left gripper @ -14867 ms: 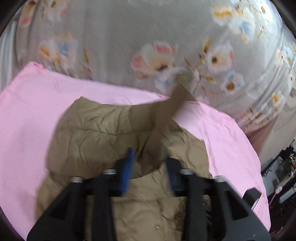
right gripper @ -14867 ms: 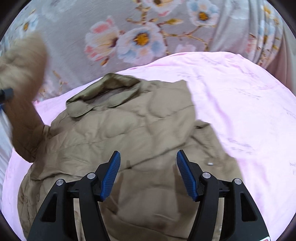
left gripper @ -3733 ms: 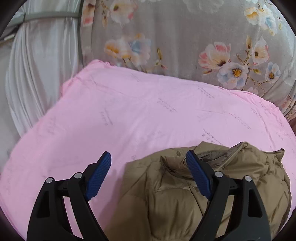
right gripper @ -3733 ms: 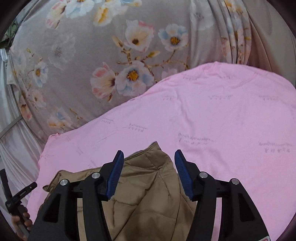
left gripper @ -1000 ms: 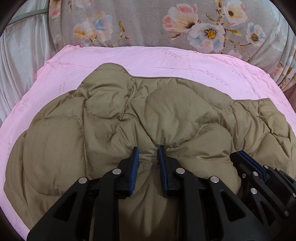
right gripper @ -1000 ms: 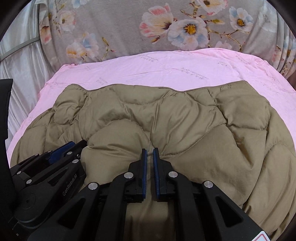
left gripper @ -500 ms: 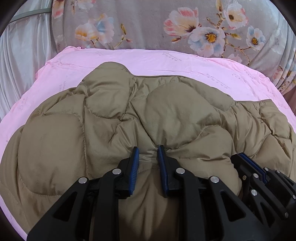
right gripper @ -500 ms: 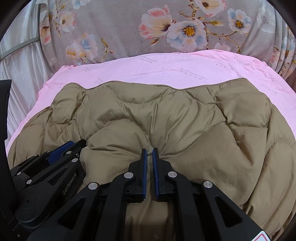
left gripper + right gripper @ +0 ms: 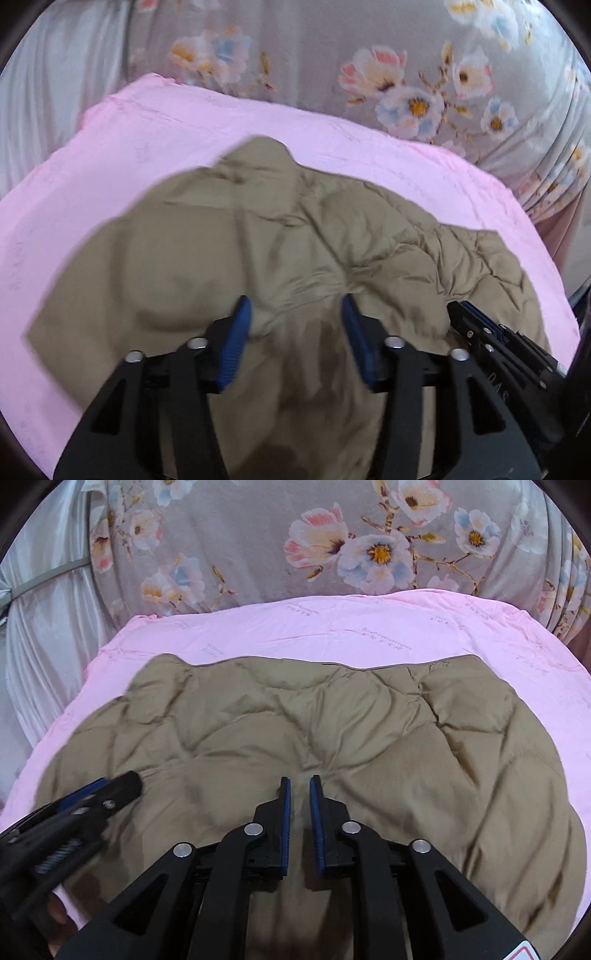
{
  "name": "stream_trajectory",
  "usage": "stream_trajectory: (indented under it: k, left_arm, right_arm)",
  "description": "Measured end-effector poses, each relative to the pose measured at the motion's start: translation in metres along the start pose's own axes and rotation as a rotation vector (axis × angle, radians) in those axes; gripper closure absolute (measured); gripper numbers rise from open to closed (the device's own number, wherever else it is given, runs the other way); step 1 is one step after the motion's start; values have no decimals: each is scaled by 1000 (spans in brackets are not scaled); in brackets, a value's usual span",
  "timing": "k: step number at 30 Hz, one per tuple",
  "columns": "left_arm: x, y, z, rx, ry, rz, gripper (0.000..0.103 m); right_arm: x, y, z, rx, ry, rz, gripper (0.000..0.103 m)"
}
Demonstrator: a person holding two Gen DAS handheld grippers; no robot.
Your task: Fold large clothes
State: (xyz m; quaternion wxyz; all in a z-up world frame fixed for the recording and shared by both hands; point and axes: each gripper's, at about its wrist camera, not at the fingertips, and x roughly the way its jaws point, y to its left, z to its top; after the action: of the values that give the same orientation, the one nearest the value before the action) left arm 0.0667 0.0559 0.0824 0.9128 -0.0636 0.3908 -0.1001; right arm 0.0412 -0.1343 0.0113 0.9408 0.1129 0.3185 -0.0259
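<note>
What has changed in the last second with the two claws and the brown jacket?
The left claw has opened and let go of the jacket; a second ago it pinched a fold. The right claw has parted slightly, and whether it still grips fabric is unclear. The jacket stays spread on the pink sheet, its far edge roughly where it was.

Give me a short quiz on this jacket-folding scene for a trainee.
1. True or false: the jacket lies on a blue sheet.
2. Which has its jaws spread wide: A, the left gripper, or B, the right gripper?
3. Fill in: the curtain behind has a ___ print.

Key: 1 false, the sheet is pink; 2 A; 3 floral.
</note>
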Motion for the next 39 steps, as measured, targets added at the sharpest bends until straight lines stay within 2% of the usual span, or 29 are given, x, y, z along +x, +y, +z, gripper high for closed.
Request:
stream_trajectory:
  k: [3,7,11,14,17,19,20,23,25,27,28,30,33,36,39]
  left_arm:
    - [-41,38,-5,-33,-62,82,25]
    - [-55,88,-15,-144,-2,109,22]
    - [-45,125,-30,-288,68,46,22]
    - [-29,134,-38,-362,123,-51,22]
    - [-15,132,-40,-385,143,-89,21]
    - [-6,130,-40,-406,143,-112,14]
    - [-2,129,-39,-412,130,-116,10]
    - [8,119,-30,-392,122,-99,10]
    - [12,112,-26,-369,130,-83,18]
    - [11,106,-22,-346,131,-81,44]
    - [7,103,-20,-332,124,-82,51]
    - [-6,101,-15,-283,96,-82,72]
    - [-26,102,-6,-255,65,-116,81]
    - [-53,95,5,-196,12,-123,84]
    - [-84,81,15,-122,-53,-124,85]
  right_arm:
    - [-19,15,-7,-7,3,59,86]
    - [-25,36,-20,-32,27,74,86]
    - [-21,43,-32,-35,36,52,85]
    - [-18,41,-37,-24,49,60,85]
    - [-15,38,-38,-14,60,73,86]
    - [-12,37,-39,-9,68,79,86]
    - [-11,36,-40,-9,69,80,86]
    - [-7,36,-42,-9,71,85,86]
    - [-6,36,-43,-11,72,86,86]
    - [-5,36,-42,-9,74,90,86]
    - [-6,35,-42,-7,77,93,86]
    - [-10,33,-39,7,90,96,88]
    - [-23,24,-36,61,107,137,88]
    - [-38,19,-39,42,128,135,89]
    - [-36,23,-44,24,183,153,91]
